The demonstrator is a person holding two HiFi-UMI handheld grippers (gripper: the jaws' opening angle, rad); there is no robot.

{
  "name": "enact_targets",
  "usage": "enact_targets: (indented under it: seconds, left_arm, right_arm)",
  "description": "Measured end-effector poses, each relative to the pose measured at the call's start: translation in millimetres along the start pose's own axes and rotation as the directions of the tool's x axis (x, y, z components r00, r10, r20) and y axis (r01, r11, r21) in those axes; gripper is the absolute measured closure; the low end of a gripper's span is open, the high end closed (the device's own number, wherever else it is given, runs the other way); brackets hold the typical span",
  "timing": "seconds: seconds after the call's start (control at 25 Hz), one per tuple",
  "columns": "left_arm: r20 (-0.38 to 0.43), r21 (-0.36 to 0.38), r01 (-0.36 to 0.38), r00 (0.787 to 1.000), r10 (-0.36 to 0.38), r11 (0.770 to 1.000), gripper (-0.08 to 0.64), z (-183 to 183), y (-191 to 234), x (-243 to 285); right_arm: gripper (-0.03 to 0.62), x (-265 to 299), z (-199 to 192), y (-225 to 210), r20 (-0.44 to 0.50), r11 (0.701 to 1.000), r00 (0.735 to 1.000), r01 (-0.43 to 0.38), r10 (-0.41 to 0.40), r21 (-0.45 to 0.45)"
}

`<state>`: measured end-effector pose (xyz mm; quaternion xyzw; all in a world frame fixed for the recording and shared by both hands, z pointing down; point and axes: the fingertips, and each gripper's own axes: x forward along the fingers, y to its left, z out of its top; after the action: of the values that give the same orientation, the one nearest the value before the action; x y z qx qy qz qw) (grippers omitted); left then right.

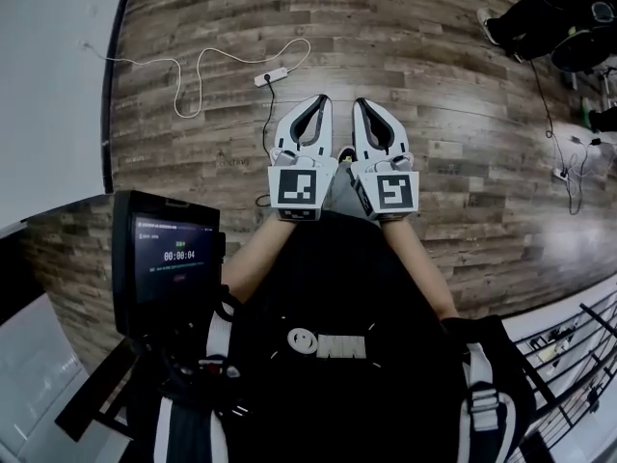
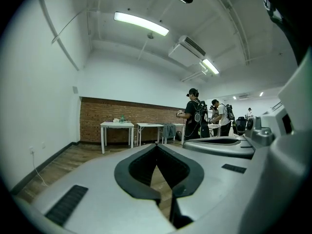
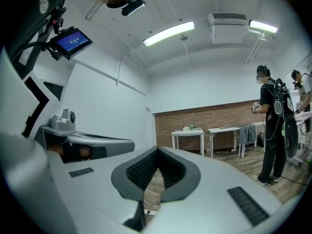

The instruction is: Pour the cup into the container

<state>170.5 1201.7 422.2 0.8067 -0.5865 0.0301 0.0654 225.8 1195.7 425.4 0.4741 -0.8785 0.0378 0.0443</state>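
No cup and no container can be made out near me. My left gripper (image 1: 323, 100) and right gripper (image 1: 358, 103) are held side by side over the wood floor, pointing forward, both shut with nothing between their jaws. In the left gripper view the left gripper (image 2: 157, 145) has its tips touching, and the right gripper (image 2: 219, 145) lies just to its right. In the right gripper view the right gripper (image 3: 157, 149) is closed the same way, with the left gripper (image 3: 87, 143) beside it. Small items, too small to name, stand on a far white table (image 2: 117, 125).
A white power strip (image 1: 273, 75) with a looping cable lies on the floor ahead. A small screen (image 1: 166, 257) hangs at my left. White tables (image 3: 189, 132) line a brick wall. People with backpacks (image 2: 195, 116) stand to the right, one close by (image 3: 272, 130).
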Motion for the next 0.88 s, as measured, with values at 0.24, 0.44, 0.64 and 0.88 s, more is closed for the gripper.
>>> enact_targets:
  seconds: [0.24,0.44,0.64,0.88]
  left_arm:
    - [0.014,0.028,-0.013,1.000,0.012,1.000,0.557,12,-3,49]
    - [-0.008,0.045,-0.050,0.999,0.050,0.998,0.557,32,-9,110]
    - [-0.009,0.053,-0.065,0.998,0.066,0.996,0.557,32,-1,133]
    - [-0.019,0.050,-0.058,0.998,0.059,0.997,0.557,33,19,164]
  right_arm:
    - [0.592,28,11,-44,0.056,1.000,0.998,-0.021,0.021,-0.002]
    - [0.591,54,12,-102,0.056,0.999,0.998,-0.024,0.022,0.034]
    - [0.591,71,11,-121,0.057,0.999,0.998,-0.024,0.021,0.049]
    - [0.591,104,15,-136,0.059,0.998,0.998,-0.013,0.009,0.059]
